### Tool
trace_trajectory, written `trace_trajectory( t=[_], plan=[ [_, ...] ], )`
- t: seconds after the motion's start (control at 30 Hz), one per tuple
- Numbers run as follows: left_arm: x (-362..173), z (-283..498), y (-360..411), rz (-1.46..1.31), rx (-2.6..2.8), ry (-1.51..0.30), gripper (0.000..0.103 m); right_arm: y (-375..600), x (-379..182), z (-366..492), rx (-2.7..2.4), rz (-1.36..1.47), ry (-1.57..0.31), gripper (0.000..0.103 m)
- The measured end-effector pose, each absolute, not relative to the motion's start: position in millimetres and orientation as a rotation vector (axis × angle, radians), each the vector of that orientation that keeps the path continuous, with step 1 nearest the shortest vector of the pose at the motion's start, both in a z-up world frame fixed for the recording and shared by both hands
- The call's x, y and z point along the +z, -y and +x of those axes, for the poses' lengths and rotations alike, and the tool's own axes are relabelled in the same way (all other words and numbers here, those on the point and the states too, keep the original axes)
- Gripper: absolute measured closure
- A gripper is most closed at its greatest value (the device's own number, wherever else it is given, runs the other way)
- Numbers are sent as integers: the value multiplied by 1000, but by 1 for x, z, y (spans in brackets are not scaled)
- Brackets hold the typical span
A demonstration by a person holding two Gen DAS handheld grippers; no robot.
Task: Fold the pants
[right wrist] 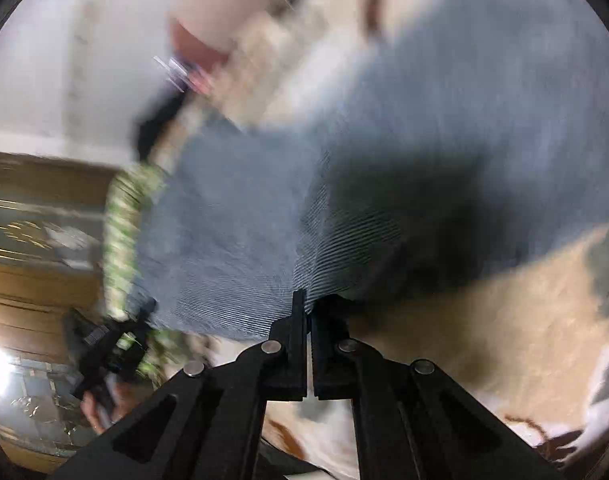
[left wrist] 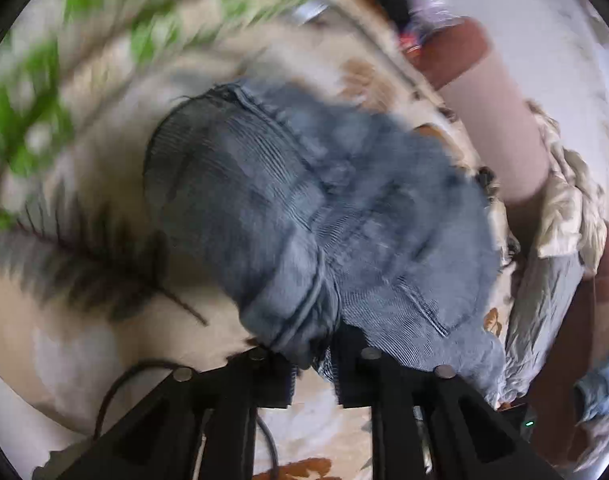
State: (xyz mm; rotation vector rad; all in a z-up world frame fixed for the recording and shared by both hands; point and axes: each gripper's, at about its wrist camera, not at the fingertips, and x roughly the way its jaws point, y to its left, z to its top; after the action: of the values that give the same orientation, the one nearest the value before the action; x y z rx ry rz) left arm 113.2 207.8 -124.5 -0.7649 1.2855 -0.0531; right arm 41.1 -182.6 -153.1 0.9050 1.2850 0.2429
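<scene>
The grey-blue corduroy pants (left wrist: pixel 304 208) lie bunched on a cream bedspread with a leaf print (left wrist: pixel 84 320). My left gripper (left wrist: pixel 312 356) is shut on a thick fold of the pants at their near edge. In the right wrist view the pants (right wrist: pixel 244 240) hang stretched in front of the camera, blurred by motion. My right gripper (right wrist: pixel 308 312) is shut on the lower edge of the pants. The left gripper (right wrist: pixel 104 344) shows small at the lower left of the right wrist view, at the pants' other corner.
A brown and pink bolster (left wrist: pixel 484 100) lies at the far right of the bed. A crumpled cream and grey cloth (left wrist: pixel 560 216) lies beside it. Green leaf print (left wrist: pixel 32 112) covers the bedspread's left side. Wooden furniture (right wrist: pixel 32 208) stands beyond the bed.
</scene>
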Motion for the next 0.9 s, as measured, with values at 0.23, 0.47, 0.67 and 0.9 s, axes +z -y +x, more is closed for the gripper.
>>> trace_trajectory(
  t=[0.23, 0.47, 0.67, 0.9],
  plan=[
    [-81, 86, -228, -741, -48, -1060, 26, 205, -99, 33, 374, 909, -1140, 61],
    [-50, 89, -225, -729, -75, -992, 26, 321, -5, 21, 137, 703, -900, 15],
    [-77, 92, -125, -710, -309, -1107, 26, 409, -81, 43, -87, 759, -1104, 15],
    [-102, 89, -104, -695, -369, -1149, 26, 387, -129, 52, 113, 896, -1246, 23]
  ],
)
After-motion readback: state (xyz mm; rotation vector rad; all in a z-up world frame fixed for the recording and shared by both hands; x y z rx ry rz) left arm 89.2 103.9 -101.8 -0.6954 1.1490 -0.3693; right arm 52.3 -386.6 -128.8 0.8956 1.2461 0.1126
